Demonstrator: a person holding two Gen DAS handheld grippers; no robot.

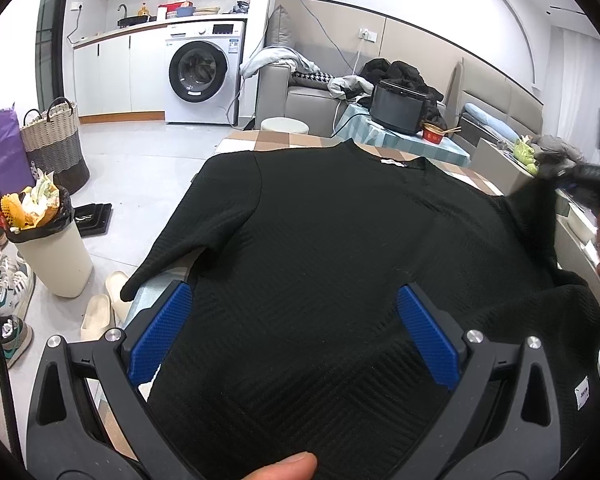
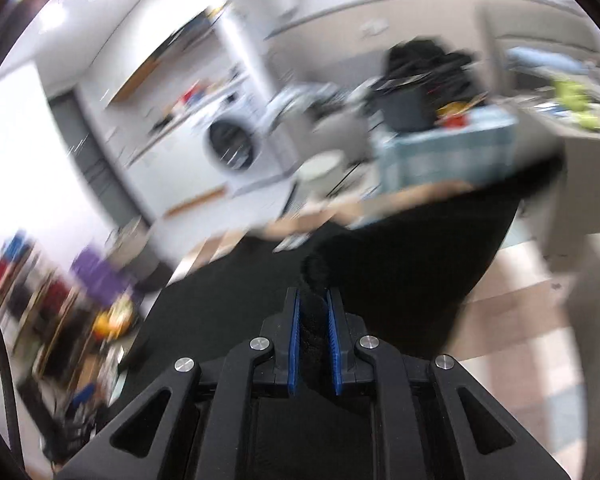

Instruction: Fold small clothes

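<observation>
A black textured sweater (image 1: 332,248) lies spread flat on the checked table (image 1: 260,140), neck toward the far edge, its left sleeve hanging off the table's left side. My left gripper (image 1: 294,300) is open, its blue pads wide apart just above the sweater's lower body. My right gripper (image 2: 313,312) is shut on the sweater's right sleeve (image 2: 400,272) and holds it lifted off the table; it also shows in the left wrist view (image 1: 592,184) at the far right. The right wrist view is motion-blurred.
A bin (image 1: 50,248) full of rubbish, slippers (image 1: 104,308) and shoes sit on the floor at the left. A woven basket (image 1: 56,144) and a washing machine (image 1: 204,76) stand beyond. A black appliance (image 1: 400,106) and a red bowl (image 1: 434,133) sit on a side table behind.
</observation>
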